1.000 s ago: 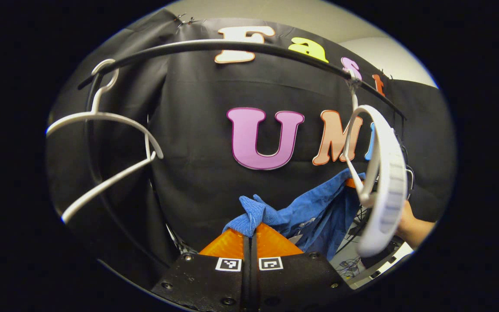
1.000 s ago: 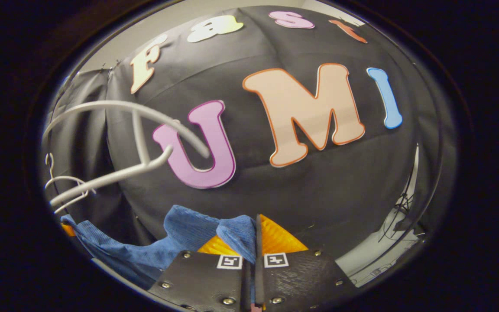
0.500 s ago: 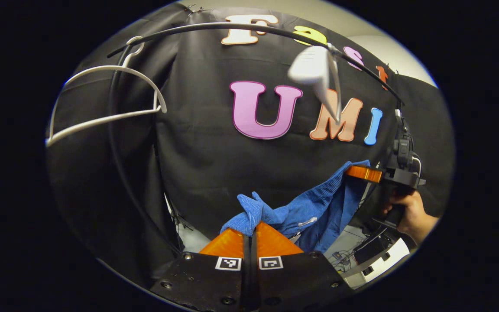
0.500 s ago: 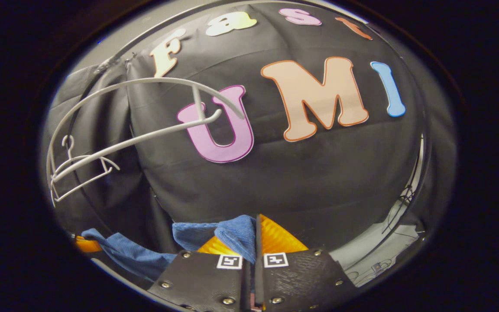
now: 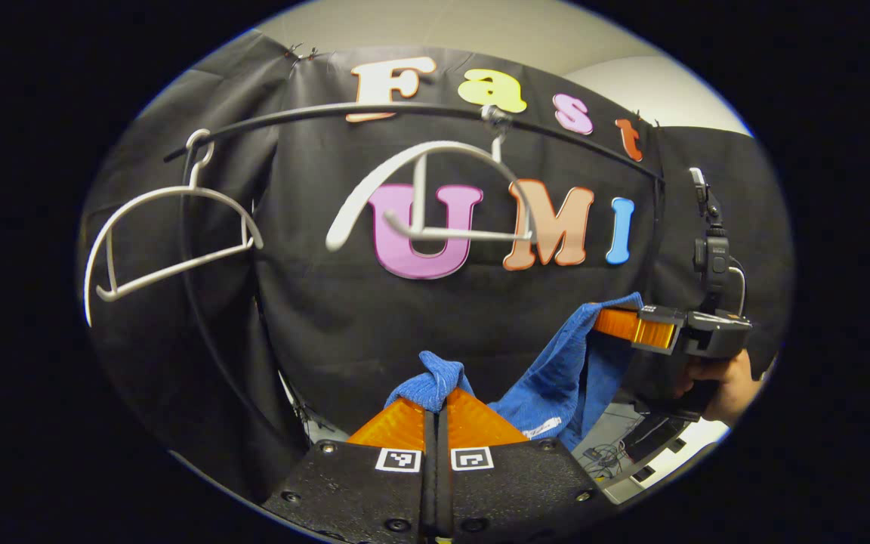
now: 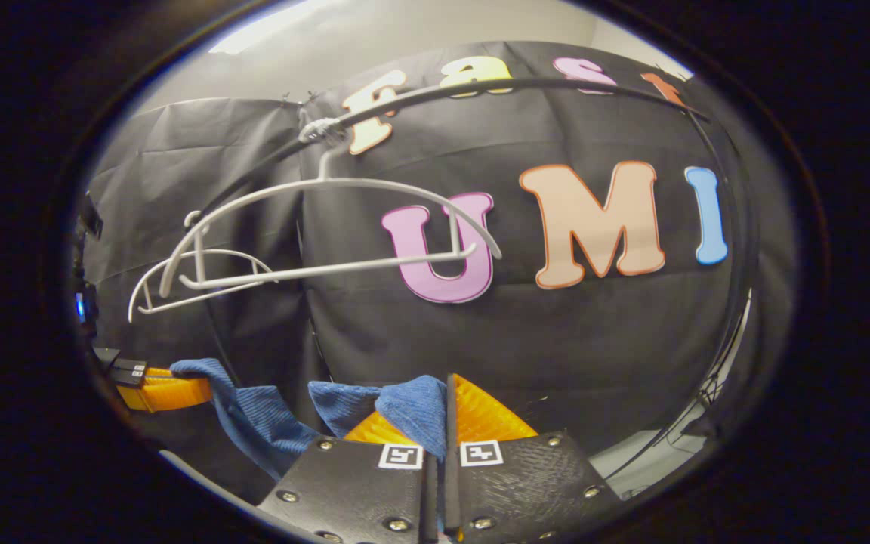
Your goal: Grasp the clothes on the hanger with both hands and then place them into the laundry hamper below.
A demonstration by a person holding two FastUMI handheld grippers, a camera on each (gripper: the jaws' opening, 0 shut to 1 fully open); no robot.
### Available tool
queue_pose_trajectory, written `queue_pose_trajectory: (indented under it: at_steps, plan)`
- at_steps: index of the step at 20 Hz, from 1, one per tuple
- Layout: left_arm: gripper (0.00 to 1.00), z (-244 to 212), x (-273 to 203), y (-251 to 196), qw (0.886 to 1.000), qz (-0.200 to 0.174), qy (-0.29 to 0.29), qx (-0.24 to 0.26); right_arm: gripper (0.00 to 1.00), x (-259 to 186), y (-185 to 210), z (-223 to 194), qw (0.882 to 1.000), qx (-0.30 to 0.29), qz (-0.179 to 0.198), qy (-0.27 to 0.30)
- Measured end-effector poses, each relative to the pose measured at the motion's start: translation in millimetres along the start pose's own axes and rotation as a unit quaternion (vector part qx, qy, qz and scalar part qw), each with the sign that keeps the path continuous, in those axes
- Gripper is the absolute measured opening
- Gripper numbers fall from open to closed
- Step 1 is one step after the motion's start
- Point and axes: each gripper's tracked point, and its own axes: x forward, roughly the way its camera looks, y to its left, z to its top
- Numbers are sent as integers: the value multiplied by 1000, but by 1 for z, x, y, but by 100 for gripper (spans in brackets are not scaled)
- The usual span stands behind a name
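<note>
Ribbed matt blue cloth garment; smooth white plastic hanger; black rail.

Hidden and cut-off parts

Your blue knit garment runs behind the gripper body at the bottom (lower hem unseen); the white plastic hanger is motion-blurred in the left gripper view.

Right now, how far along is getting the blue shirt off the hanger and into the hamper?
Done: the blue shirt is off the white hanger, which hangs bare on the rail. In hand: the left tongs and right tongs are each shut on the shirt, which sags between them. Left: lowering it into the hamper and letting go.
</note>
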Motion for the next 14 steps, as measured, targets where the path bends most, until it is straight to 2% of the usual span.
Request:
queue_pose_trajectory:
  at_steps: [2,7,13,14]
  plan:
    - [0,18,4,-15,1000,-14,-17,3,4,-8,10,22,1000,0,13,-24]
    - [0,66,28,-42,997,-36,-62,20,4,-17,22,71,997,36,18,-68]
    - [0,109,50,-68,992,-72,-102,17,4,-13,0,102,991,81,-19,-105]
    - [0,113,54,-72,991,-77,-105,19,0,-12,-2,103,991,84,-23,-105]
